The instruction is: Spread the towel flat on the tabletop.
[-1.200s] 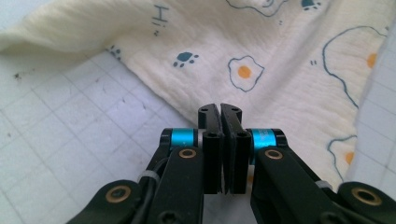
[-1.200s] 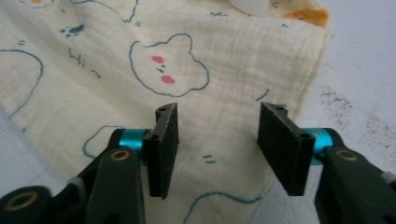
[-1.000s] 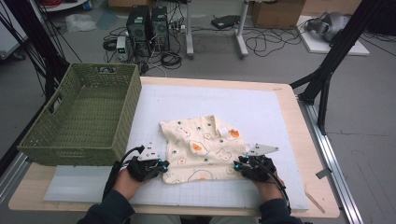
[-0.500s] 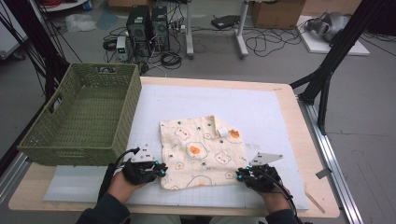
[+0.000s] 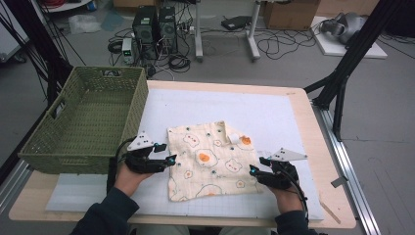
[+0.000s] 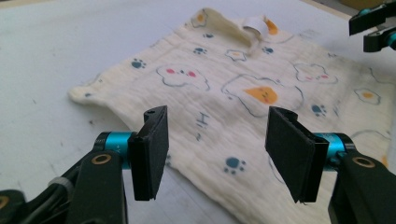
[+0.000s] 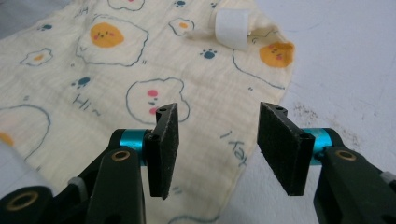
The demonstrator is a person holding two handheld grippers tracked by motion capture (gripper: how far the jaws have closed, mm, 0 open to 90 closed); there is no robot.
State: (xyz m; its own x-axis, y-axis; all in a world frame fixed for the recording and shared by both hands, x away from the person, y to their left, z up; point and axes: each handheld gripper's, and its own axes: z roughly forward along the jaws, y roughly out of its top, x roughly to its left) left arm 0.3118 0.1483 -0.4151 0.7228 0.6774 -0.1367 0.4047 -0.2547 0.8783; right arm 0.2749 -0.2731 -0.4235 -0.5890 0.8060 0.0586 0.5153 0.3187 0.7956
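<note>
A cream cloth (image 5: 213,159) printed with fried eggs and paw marks lies spread flat on the white mat, with a white label loop (image 5: 234,138) near its far edge. My left gripper (image 5: 166,159) stands open at the cloth's left edge, and the fabric (image 6: 243,88) lies under and beyond its jaws. At the cloth's right front corner my right gripper (image 5: 255,169) is open, low over the edge of the fabric (image 7: 93,70). Neither holds anything. The label (image 7: 232,28) shows ahead of the right jaws.
A green woven basket (image 5: 73,152) stands at the table's left, close to my left hand. The white mat (image 5: 274,112) stretches bare behind and to the right of the cloth. My right gripper (image 6: 376,25) appears far off in the left gripper view.
The cloth, bunched a second ago, now lies flatter and drawn toward the front. My left gripper has moved farther along the cloth's left edge; the right has stayed near the front right corner.
</note>
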